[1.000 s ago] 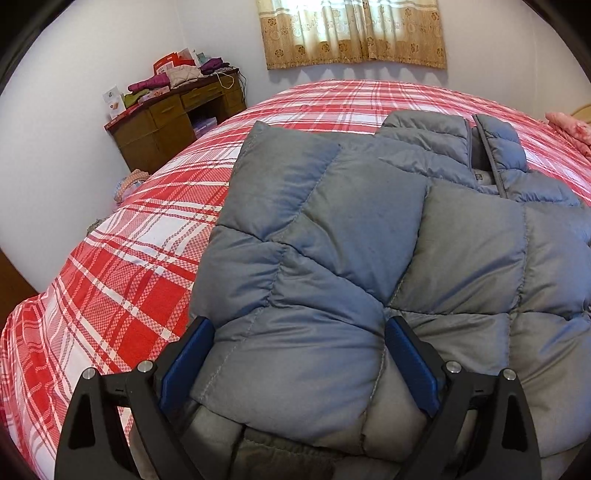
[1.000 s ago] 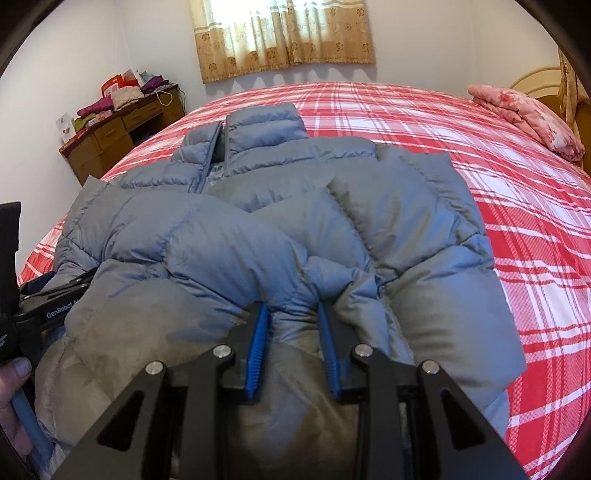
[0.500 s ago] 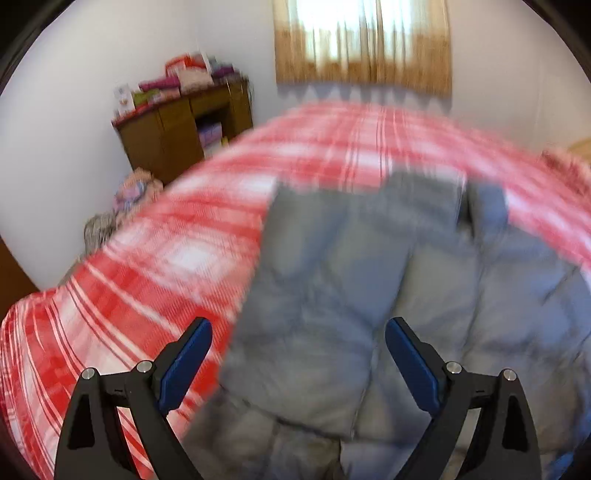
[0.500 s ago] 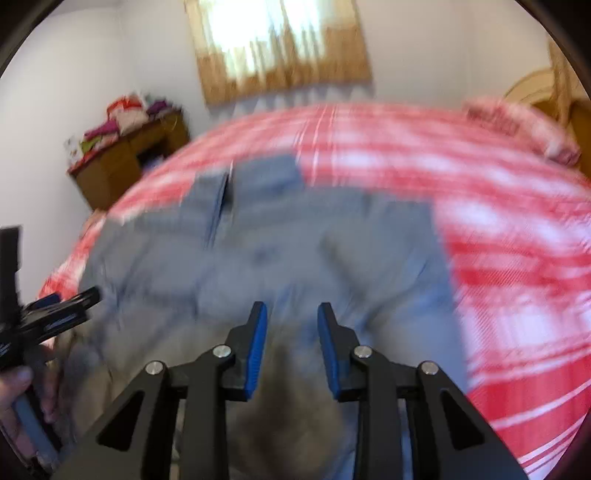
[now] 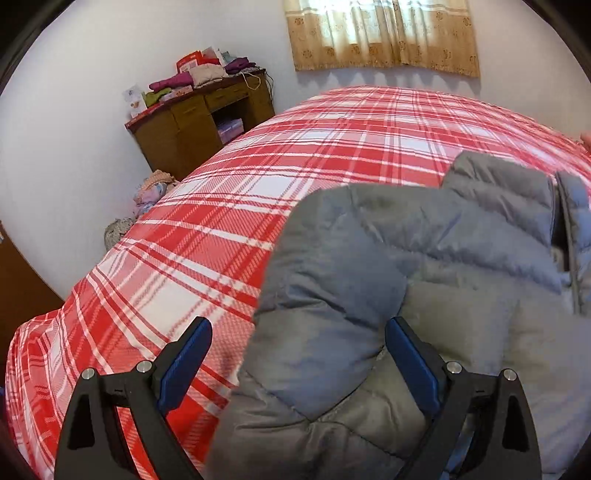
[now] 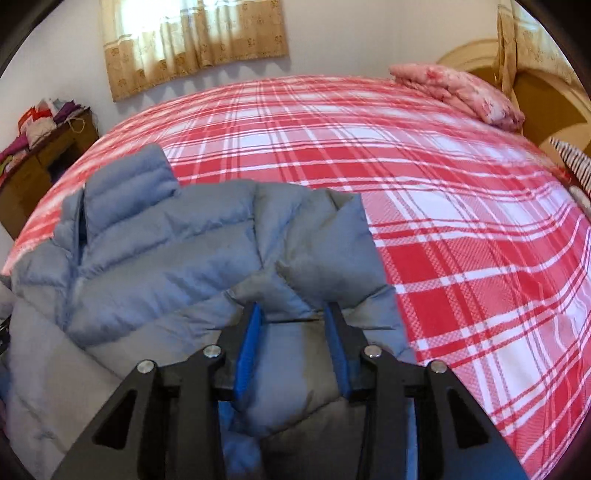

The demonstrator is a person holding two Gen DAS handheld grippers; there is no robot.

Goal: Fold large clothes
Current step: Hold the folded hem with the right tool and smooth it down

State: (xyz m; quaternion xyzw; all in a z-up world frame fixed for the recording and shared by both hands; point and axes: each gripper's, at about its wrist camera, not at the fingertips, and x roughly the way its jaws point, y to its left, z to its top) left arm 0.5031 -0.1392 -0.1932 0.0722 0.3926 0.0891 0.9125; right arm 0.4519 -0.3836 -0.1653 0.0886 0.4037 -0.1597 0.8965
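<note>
Jacket: a grey quilted puffer jacket lies on the red-and-white plaid bedspread, sleeves folded in over the body, collar at the end farthest from both sets of fingers.

Left gripper: the left gripper has its blue-padded fingers spread wide. The folded left edge of the jacket runs up between them. The inner finger sits over grey quilting, the outer one over bare bedspread. Neither pad presses on the fabric.

Right gripper: the right gripper has its jaws opening. A puffy fold of the jacket, near its right edge, bulges between the blue pads. The fabric fills the gap and touches both pads.

Ahead of the left fingers: the collar and open zipper line lie beyond and to the right. Further off stand a wooden desk piled with clothes and boxes, and a patterned curtain on the far wall.

Ahead of the right fingers: the collar sits up and to the left. Open plaid bedspread stretches to the right. A pink floral quilt lies folded at the far right corner, against a rounded wooden headboard.

Beside the bed: a heap of cloth lies on the floor, left of the left fingers.
</note>
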